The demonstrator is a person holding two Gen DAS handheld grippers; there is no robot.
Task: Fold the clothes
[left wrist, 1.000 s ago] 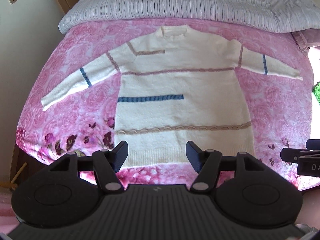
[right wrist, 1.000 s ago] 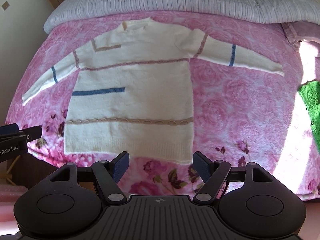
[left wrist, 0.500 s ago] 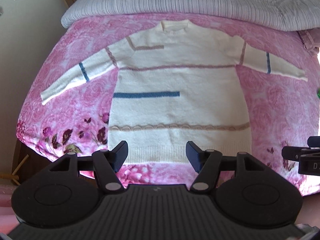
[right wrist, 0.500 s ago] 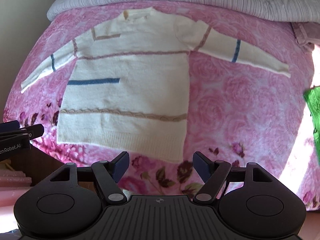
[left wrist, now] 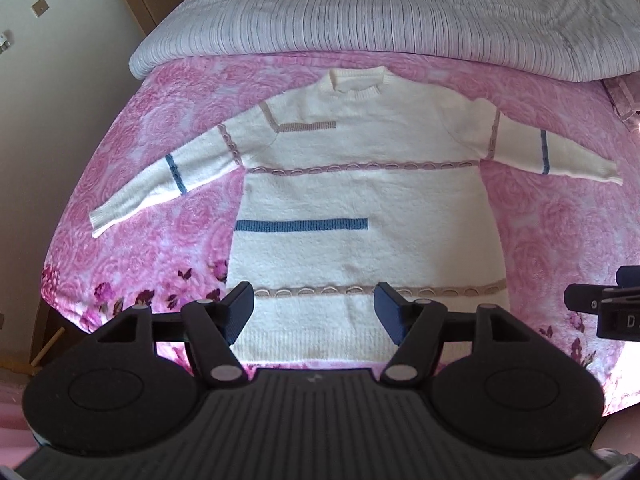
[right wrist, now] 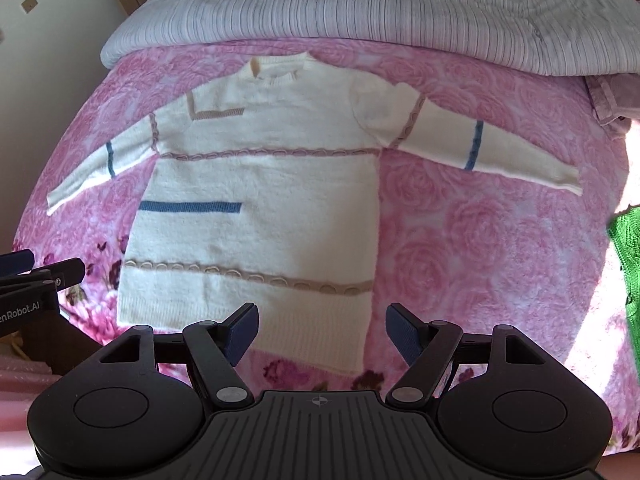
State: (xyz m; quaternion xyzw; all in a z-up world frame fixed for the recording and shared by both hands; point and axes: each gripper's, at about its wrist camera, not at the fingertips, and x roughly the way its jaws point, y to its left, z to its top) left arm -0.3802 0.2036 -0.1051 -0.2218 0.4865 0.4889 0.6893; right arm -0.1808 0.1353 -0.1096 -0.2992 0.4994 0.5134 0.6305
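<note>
Right wrist view: white lettering "enRobot.AI" on the black body of the left tool (right wrist: 24, 312) at the left frame edge; the start of the word is cut off by the edge

Left wrist view: a single white letter "D" on the black body of the right tool (left wrist: 618, 322) at the right frame edge; the rest is out of frame

No other readable text in either view

Pink blanket (right wrist: 460, 240) bare right of sweater (right wrist: 272, 200), open for reach. Green cloth (right wrist: 628, 248) at right edge, striped quilt (left wrist: 380, 20) blocks far end. Left side narrower.
</note>
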